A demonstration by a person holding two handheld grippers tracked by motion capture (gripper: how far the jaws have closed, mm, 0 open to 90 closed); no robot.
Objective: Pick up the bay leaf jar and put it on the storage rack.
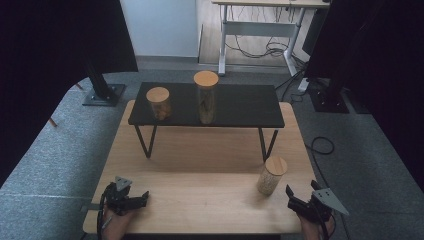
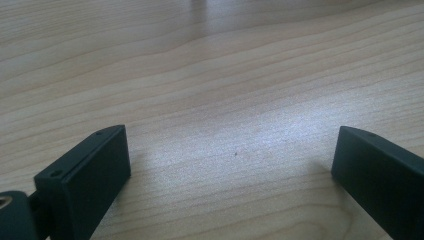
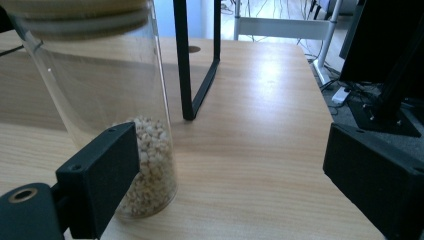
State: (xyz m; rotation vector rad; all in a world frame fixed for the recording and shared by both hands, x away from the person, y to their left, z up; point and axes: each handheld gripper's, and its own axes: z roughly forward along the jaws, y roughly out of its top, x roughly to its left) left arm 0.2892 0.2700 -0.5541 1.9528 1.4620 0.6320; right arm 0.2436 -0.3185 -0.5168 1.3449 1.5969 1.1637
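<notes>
Light wooden table with a black shelf carrying two jars already. Third jar sits below the shelf's right leg, untouched. Right gripper gapes wide just beside it, empty; left gripper open too, idle.

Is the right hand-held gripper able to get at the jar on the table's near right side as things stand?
Probably yes. The right hand-held gripper is open, just short of the jar, with bare table between them. In the right gripper view the jar sits off toward one jaw, so it needs a small sideways shift.
</notes>
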